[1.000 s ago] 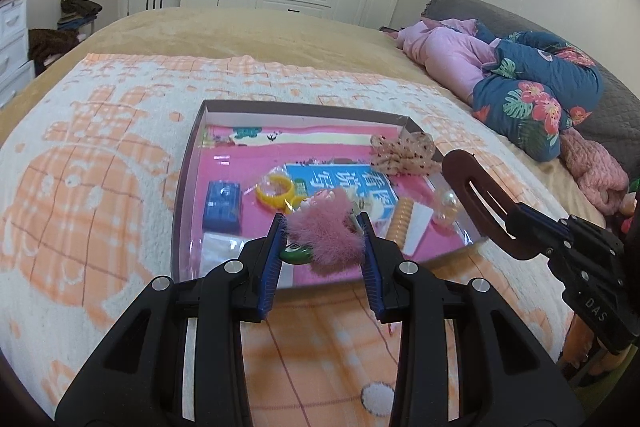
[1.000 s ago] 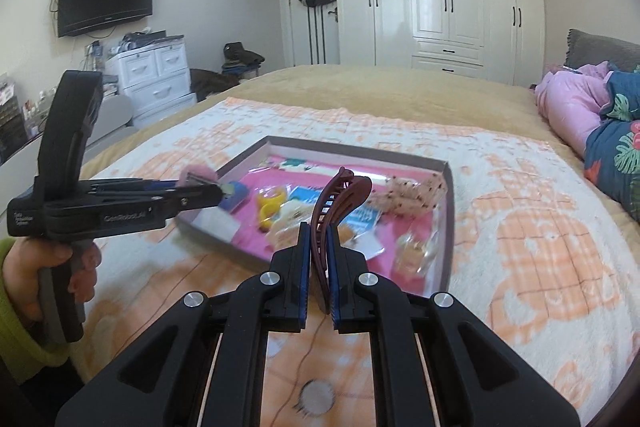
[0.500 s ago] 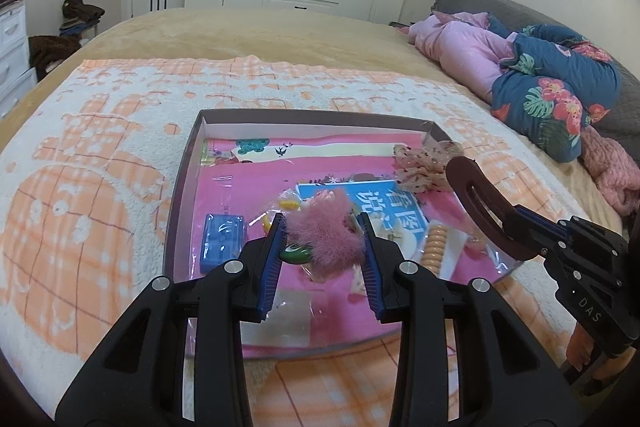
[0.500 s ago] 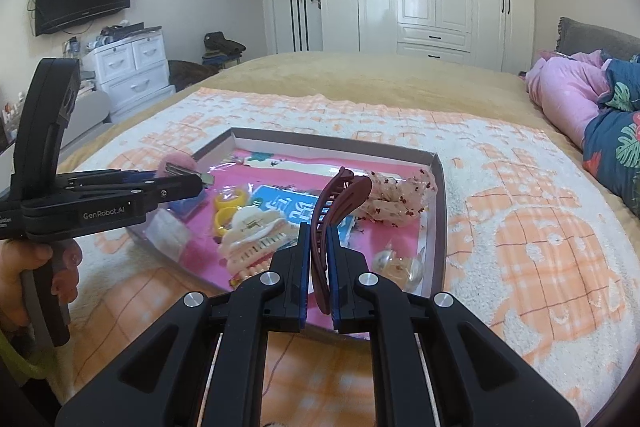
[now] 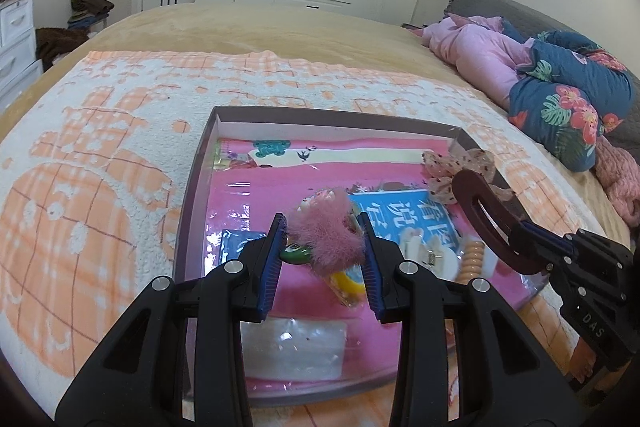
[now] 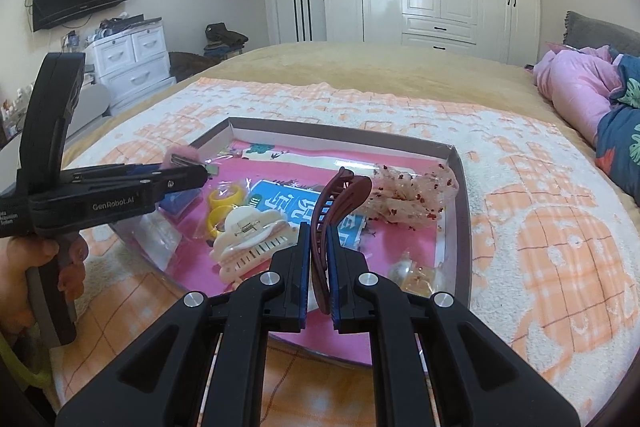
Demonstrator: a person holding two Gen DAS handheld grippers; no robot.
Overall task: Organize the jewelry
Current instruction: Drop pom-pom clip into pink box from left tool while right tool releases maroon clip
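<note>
A shallow grey-rimmed box (image 5: 320,115) (image 6: 456,163) with a pink lining lies on the bed. My left gripper (image 5: 323,247) is shut on a fluffy pink hair clip (image 5: 328,235) and hangs over the near left part of the box; in the right wrist view it shows at the left (image 6: 200,173). My right gripper (image 6: 318,259) is shut on a dark red banana hair clip (image 6: 340,195) over the near middle of the box; the clip (image 5: 480,211) also shows at the right of the left wrist view. Inside lie a cream claw clip (image 6: 252,239), yellow rings (image 6: 224,199) and a spotted sheer bow (image 6: 412,195).
The box stands on an orange-and-white blanket (image 6: 540,227) over a tan bedspread. Pink and blue floral bedding (image 5: 560,87) is heaped at the right. A blue card (image 5: 408,215), a blue packet (image 5: 236,243), a clear bag (image 5: 296,347) and a coiled tie (image 5: 472,259) also lie inside.
Both grippers have moved forward and lower over the box, each keeping its clip. The box looks nearer and larger in both views.
</note>
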